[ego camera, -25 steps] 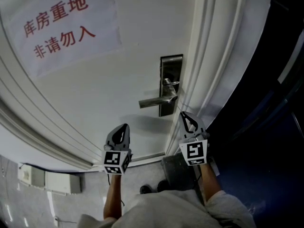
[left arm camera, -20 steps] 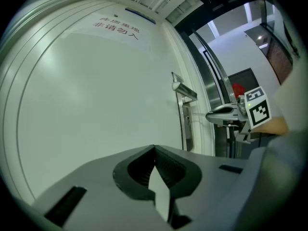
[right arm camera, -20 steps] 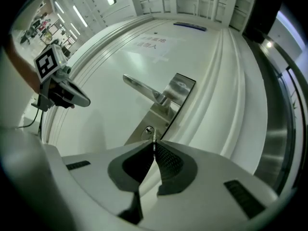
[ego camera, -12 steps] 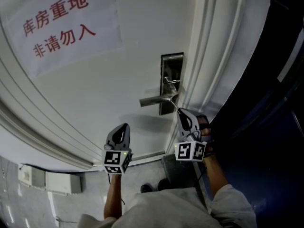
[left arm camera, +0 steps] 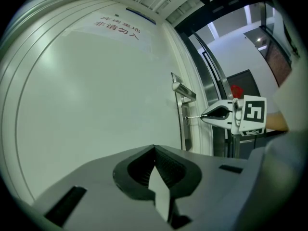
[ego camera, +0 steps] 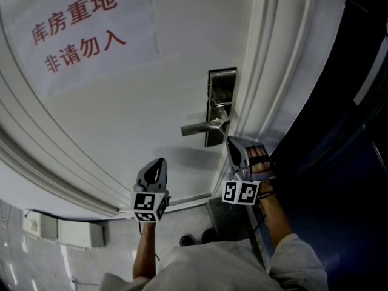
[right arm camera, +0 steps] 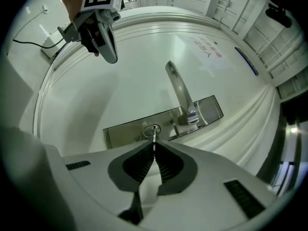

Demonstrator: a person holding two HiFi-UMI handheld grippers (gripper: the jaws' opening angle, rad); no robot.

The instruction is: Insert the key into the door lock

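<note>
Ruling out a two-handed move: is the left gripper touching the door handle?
No, the left gripper hangs in front of the plain door panel, clearly apart from the door handle.

Slim key (right arm camera: 154,140) — level; tip at round keyhole (right arm camera: 151,129), steel lock plate (right arm camera: 120,132)

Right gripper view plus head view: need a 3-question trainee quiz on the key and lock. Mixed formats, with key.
1. True or false: the left gripper holds the key.
2. Pick one. The key's tip is at: A) the keyhole in the lock plate; B) the free end of the door handle; C) the paper sign.
3. Fill in: the jaws of the right gripper are ___ on the key.

Key: 1 false; 2 A; 3 shut.
</note>
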